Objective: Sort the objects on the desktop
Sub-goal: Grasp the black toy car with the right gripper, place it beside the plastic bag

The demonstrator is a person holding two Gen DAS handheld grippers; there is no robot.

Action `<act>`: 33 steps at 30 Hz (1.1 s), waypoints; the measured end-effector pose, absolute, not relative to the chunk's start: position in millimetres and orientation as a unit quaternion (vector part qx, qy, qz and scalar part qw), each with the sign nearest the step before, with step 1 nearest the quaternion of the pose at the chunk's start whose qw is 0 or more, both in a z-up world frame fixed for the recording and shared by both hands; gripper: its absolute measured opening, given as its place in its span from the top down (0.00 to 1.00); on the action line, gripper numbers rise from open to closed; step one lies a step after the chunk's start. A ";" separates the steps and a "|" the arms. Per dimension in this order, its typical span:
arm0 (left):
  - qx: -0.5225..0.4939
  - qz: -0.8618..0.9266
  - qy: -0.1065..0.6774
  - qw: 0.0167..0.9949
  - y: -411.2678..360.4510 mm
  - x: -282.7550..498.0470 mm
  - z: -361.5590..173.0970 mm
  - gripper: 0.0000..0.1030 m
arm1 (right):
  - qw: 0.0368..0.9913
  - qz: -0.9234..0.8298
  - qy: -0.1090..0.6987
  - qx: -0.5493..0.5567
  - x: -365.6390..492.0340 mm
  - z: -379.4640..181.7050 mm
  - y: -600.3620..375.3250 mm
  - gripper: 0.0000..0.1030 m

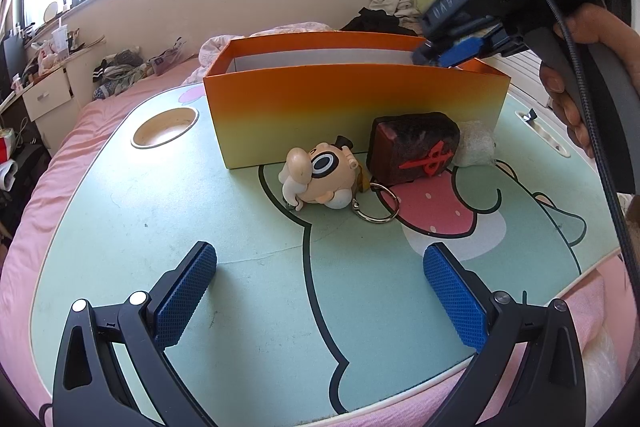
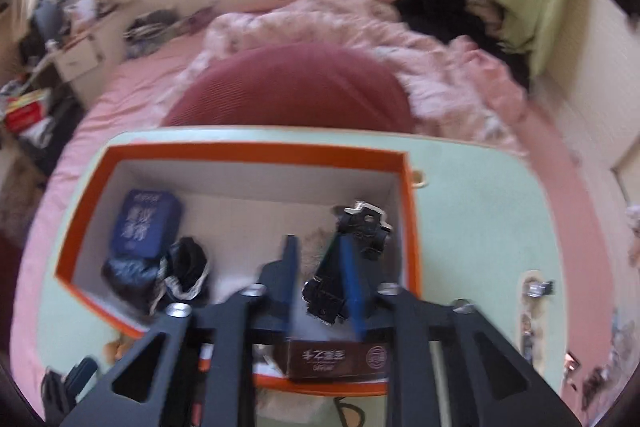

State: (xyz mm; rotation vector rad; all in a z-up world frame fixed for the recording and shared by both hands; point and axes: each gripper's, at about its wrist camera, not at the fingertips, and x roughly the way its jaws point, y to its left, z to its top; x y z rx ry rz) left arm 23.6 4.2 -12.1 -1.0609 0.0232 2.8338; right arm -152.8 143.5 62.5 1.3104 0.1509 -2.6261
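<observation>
A mint cartoon tabletop [image 1: 200, 227] sits on a pink bed [image 1: 80, 131] under bright windows. Only the right wrist view shows inside the orange box [image 1: 352, 107]: a blue pouch [image 2: 146, 225], where the right hand-held gripper [image 2: 320, 279] pinches a black clip [image 2: 344, 259]. The left hand-held gripper [image 1: 320, 291] hangs wide, short of the figurine keychain [image 1: 320, 175].
</observation>
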 end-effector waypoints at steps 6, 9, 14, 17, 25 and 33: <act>-0.350 0.935 0.008 0.057 6.1 22.6 -11.1 0.00 | 0.092 -0.897 0.043 0.430 -143.4 74.2 157.7 0.55; -0.350 0.935 0.008 0.058 5.9 23.1 -11.3 0.00 | 0.090 -0.886 0.033 0.454 -151.6 69.4 160.0 0.56; -0.349 0.935 0.008 0.058 7.4 22.4 -8.4 0.00 | 0.055 -0.878 0.108 0.463 -164.3 55.6 129.8 0.57; -0.349 0.935 0.008 0.059 8.0 22.7 -7.7 0.00 | 0.034 -0.861 0.170 0.478 -171.4 31.0 109.7 0.66; -0.349 0.935 0.008 0.059 10.0 23.2 -7.1 0.00 | 0.073 -0.926 0.071 0.364 -138.0 63.4 138.9 0.75; -0.349 0.935 0.008 0.060 9.8 23.7 -7.2 0.00 | 0.151 -0.949 -0.016 0.278 -54.6 113.8 191.6 0.75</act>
